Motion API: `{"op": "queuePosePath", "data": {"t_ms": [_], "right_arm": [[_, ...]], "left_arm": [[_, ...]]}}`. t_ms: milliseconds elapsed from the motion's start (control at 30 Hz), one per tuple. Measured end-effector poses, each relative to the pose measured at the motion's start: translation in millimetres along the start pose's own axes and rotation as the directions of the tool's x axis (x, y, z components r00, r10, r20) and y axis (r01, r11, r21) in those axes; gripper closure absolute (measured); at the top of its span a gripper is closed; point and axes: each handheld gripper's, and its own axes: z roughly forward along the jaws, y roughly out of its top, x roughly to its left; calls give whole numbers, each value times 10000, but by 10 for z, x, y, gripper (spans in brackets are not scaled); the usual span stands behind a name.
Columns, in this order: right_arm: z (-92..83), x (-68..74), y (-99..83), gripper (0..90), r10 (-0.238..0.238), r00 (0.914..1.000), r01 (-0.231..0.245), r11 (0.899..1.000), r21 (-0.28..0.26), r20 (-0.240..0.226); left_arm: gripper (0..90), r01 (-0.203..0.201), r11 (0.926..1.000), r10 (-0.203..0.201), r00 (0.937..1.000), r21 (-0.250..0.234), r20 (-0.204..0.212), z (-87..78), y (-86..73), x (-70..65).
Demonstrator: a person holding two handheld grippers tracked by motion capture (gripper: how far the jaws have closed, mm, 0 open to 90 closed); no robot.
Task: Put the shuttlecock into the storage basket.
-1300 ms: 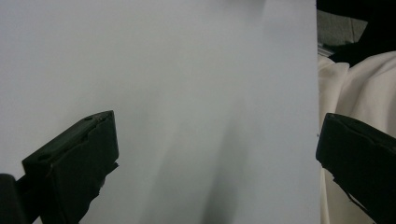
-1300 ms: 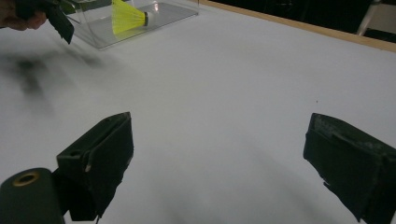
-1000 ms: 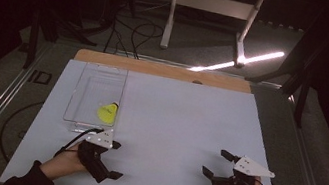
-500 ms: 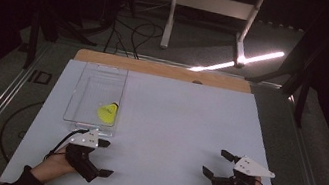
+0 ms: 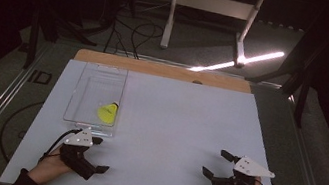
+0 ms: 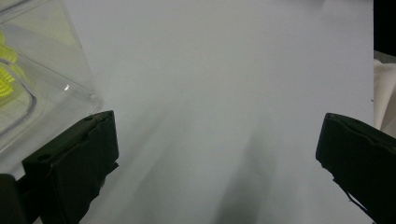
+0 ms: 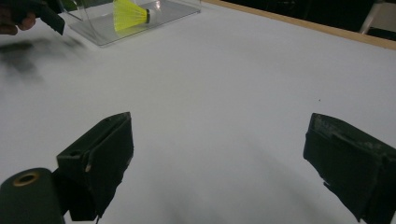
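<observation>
The yellow shuttlecock (image 5: 108, 112) lies inside the clear box (image 5: 82, 94) on the white counter (image 5: 182, 126), up and away from both sets of jaws, and nothing is between them. The left gripper (image 5: 97, 155) sits just beside the near end of the box with its jaws wide open and empty, and the right gripper (image 5: 215, 164) rests well apart on the other side, jaws wide open and empty too. Since a second ago the left gripper has pulled back a little toward the person, while the right gripper and the shuttlecock have stayed put.

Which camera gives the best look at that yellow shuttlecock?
The right gripper view: the shuttlecock lies on its side, skirt and dark tip plain. The high view shows a small yellow patch inside the clear box; the left gripper view catches yellow slivers at its edge.
</observation>
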Motion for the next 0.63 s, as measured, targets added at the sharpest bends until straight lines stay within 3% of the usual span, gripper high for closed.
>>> {"op": "queuePosePath", "data": {"t_ms": [333, 633], "right_arm": [[6, -4, -5, 87, 16, 10000, -16, 10000, 45, 15], [6, -6, -6, 87, 2, 10000, -2, 10000, 46, 37]], "left_arm": [[0, 223, 9997, -223, 9997, 48, 44, 17, -7, 18], [0, 86, 9998, -87, 9999, 164, 49, 32, -6, 5]]}}
